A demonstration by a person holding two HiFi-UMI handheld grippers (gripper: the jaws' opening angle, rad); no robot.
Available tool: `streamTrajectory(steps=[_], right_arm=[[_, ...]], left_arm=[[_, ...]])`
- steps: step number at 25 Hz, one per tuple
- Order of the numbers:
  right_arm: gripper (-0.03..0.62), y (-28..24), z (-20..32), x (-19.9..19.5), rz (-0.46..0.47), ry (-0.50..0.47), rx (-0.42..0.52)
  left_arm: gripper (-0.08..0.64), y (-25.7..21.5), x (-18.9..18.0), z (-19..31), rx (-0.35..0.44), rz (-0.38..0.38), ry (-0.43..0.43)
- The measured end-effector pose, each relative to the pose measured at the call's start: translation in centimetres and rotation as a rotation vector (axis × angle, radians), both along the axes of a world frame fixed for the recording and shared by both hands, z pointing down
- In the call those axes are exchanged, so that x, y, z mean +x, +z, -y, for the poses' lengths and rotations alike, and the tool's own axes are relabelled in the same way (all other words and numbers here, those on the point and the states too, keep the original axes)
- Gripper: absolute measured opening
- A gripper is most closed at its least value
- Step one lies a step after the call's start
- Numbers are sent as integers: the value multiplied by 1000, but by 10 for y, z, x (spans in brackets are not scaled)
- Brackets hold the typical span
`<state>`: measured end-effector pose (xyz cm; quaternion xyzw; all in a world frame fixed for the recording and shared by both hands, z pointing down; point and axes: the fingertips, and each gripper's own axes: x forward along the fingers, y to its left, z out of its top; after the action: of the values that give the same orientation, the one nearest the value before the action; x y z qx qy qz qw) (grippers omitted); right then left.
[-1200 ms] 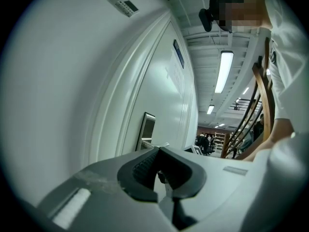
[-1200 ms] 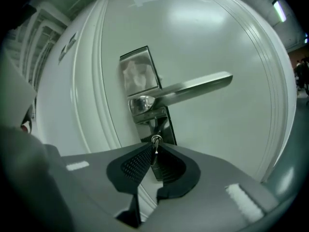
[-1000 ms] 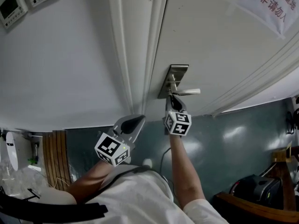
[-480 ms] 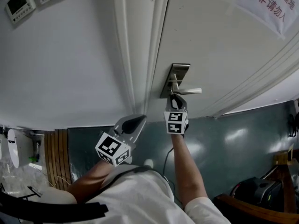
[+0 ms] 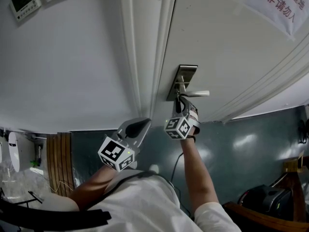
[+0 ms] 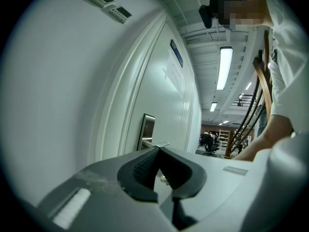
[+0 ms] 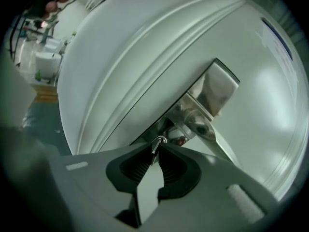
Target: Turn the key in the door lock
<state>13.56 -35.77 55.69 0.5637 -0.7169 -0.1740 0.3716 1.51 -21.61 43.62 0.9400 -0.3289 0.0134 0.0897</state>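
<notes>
A: Where is the right gripper (image 7: 155,153)?
B: Up at the white door (image 5: 231,57). Its tips are at the metal lock plate (image 5: 183,76), just under the lever handle (image 5: 197,94). It is rolled to one side, and its marker cube sits tilted in the head view.

A: And its jaws?
B: Narrow, and closing. The key (image 7: 155,145) stands edge-on between the ribbed pads, pinched at the very tips. A small ring shows on the key just past the tips.

A: Where is the key on the door?
B: At the lock, below the root of the lever handle, beside a small red spot on the cylinder. How deep it sits cannot be told.

A: What about the left gripper (image 6: 158,150)?
B: It is held level and low, beside the moulded door frame (image 5: 145,47), left of the right gripper. Its jaws are together at the tips with nothing between them. In its own view the tips rest on nothing.

A: Surroundings?
B: A pale wall (image 5: 63,66) lies left of the door frame, with two small control panels (image 5: 24,1) high on it. A paper notice (image 5: 277,4) with red print is taped to the door. The floor (image 5: 241,144) below is dark green.
</notes>
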Motion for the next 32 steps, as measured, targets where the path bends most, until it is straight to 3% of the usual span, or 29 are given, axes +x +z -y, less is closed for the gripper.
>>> streamTrajectory(steps=[8, 12, 20, 32], right_arm=[[61, 21, -2, -1, -513, -224, 23], [71, 12, -6, -5, -646, -285, 38], [74, 6, -5, -6, -617, -243, 31], [80, 10, -14, -1, -458, -165, -34]], left_arm=[[6, -3, -1, -3, 5, -9, -11], [6, -3, -1, -6, 1, -14, -13], [6, -4, 3, -12, 4, -15, 0], [6, -9, -1, -16, 15, -24, 7]])
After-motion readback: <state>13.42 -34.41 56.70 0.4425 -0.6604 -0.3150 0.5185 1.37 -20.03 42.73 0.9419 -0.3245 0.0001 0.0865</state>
